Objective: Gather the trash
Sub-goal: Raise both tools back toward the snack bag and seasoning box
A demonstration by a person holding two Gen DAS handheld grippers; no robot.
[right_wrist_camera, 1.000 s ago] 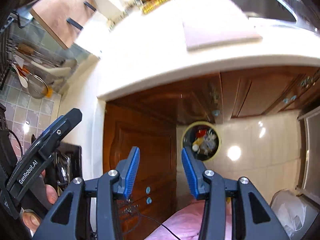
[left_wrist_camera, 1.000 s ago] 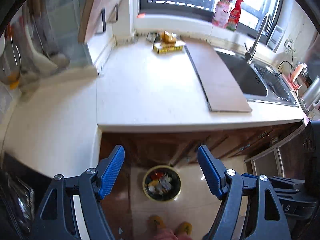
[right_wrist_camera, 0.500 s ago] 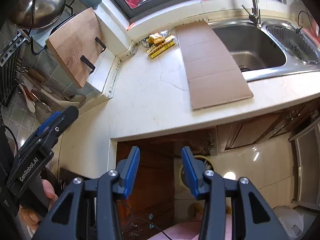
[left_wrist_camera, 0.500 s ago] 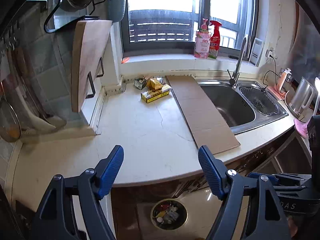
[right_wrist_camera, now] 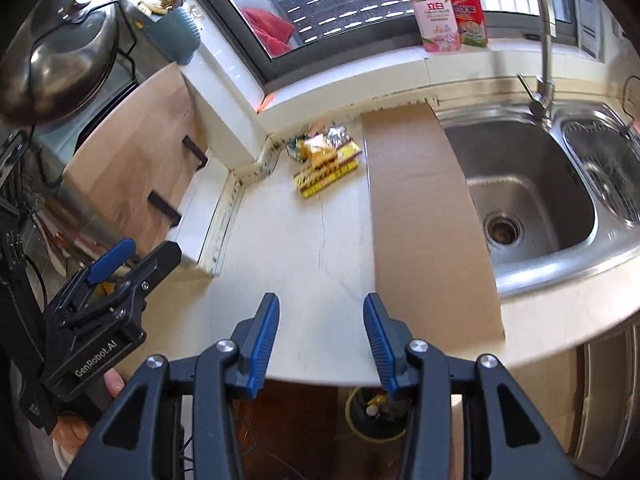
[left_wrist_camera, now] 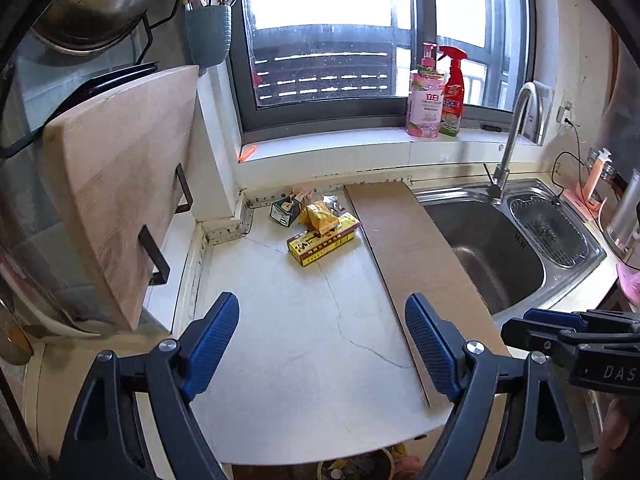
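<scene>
Both tools hung with their fingers apart and nothing between them over the near edge of the pale bench [left_wrist_camera: 304, 344], facing the window. The trash, a small heap made up of a long yellow box [left_wrist_camera: 323, 242], a crumpled yellow wrapper [left_wrist_camera: 320, 216] and a dark green carton [left_wrist_camera: 285, 212], lay at the far back of the bench, just left of the cardboard sheet [left_wrist_camera: 420, 268] that ran from the back wall to the front edge beside the sink [left_wrist_camera: 484, 248].

The left tool [left_wrist_camera: 322, 350] pointed almost straight at the heap, which sat ahead and well apart from it, across an open stretch of bench. The yellow box lay on a slant, its long axis running from near-left to far-right, with its far-right end just beside the cardboard sheet's left edge. The wrapper rested on top of the box's far end, touching it, and the carton stood behind and to the left.

From the right tool [right_wrist_camera: 322, 336] the heap [right_wrist_camera: 326, 160] also lay ahead and a little left of the cardboard sheet. The left tool [right_wrist_camera: 120, 276] appeared off to its left, over the bench's corner. Neither looked clearly nearer. A reach would probably call for turning the fingers across the box's short side. The bin [right_wrist_camera: 376, 416] stood on the floor below the bench edge, already holding scraps.
</scene>
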